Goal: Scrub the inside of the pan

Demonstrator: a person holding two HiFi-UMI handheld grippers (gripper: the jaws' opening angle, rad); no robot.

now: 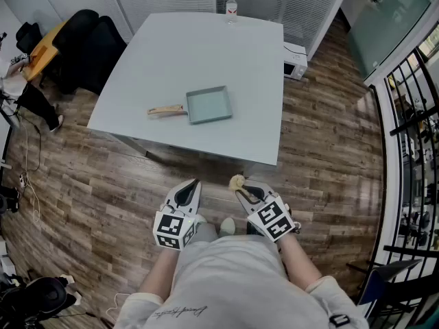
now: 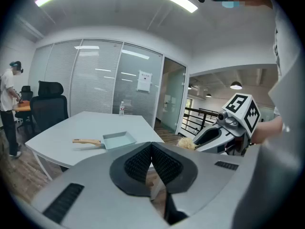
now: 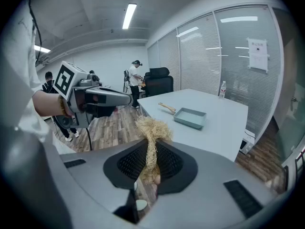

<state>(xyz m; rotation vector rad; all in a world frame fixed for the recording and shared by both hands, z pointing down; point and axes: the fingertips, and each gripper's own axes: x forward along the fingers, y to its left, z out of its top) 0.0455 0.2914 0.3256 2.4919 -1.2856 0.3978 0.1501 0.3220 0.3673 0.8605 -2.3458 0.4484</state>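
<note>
The pale grey surface (image 1: 206,46) stands on a wood-plank floor (image 1: 103,177) in an office with blind-covered glass walls. A black chair (image 1: 86,43) sits at its left, a white microwave (image 1: 295,60) low beside its right edge. A water bottle (image 1: 232,8) at the far edge bears a label and a paper notice (image 2: 144,81) hangs on the glass (both too small to read). The pan (image 1: 208,105), a pale blue-green rectangle with a light wooden handle (image 1: 167,110), lies near the middle of the surface, well apart from both tongs: the left tongs (image 1: 193,184) are pressed together on nothing, and the right tongs (image 1: 241,187) pinch a straw-coloured scrubber (image 1: 237,181).
</note>
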